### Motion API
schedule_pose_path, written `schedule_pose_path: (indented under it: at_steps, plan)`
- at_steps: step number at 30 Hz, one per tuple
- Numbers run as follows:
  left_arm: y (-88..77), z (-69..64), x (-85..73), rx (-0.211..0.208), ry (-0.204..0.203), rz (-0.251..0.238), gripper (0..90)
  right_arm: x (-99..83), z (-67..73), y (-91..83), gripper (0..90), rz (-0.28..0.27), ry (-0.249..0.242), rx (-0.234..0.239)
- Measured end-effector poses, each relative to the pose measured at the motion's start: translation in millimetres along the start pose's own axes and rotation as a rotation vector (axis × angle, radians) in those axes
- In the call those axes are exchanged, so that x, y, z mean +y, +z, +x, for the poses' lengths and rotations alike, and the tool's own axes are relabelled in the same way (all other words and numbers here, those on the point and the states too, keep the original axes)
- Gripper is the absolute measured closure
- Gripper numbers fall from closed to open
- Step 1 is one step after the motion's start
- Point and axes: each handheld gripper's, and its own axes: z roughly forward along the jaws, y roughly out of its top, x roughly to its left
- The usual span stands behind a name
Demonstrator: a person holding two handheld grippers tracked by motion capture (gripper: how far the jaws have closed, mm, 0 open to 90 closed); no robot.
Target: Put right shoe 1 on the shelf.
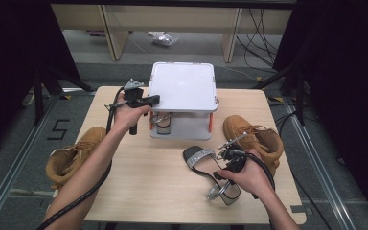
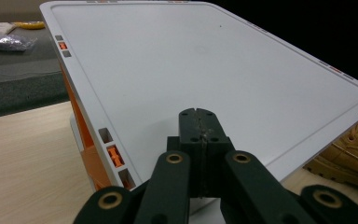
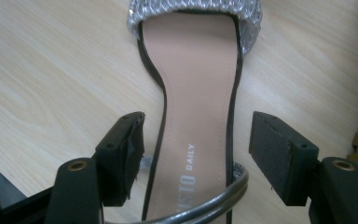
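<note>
Left hand-held gripper [image 2: 199, 135] closed, right [image 3: 196, 156] agape

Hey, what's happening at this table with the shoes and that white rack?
A person holds a gripper in each hand. The right gripper has its fingers spread on either side of a silver-strapped sandal lying on the table, not pressing it. The left gripper is shut, holding nothing, over the top of the white rack. A tan boot sits at each side of the table.

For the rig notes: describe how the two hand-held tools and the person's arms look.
Both the left tool and the right tool are black with linked jaw arms and brass-coloured pivot rivets. The left carries a grey three-cornered plate, and a thick black cable trails from each. The forearms are bare, with no sleeves.
</note>
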Motion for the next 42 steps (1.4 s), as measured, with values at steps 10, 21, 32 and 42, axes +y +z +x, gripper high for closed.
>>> schedule_pose_path:
  at_steps: [10,21,32,42]
  plan:
    - [0.0,0.6,0.4,-0.003,-0.003,0.001,89.8,7.4,4.5,5.7,32.9,0.091,-0.043,0.027]
    - [-0.1,0.5,0.8,-0.002,-0.002,0.005,89.8,16.9,2.8,19.1,32.7,0.165,-0.075,0.044]
    - [0.2,0.6,1.3,-0.006,-0.001,0.007,89.8,27.3,0.2,36.2,35.3,0.274,-0.077,0.041]
    - [0.2,0.8,1.3,-0.006,-0.001,0.007,89.8,34.2,2.6,46.6,36.4,0.348,-0.083,0.016]
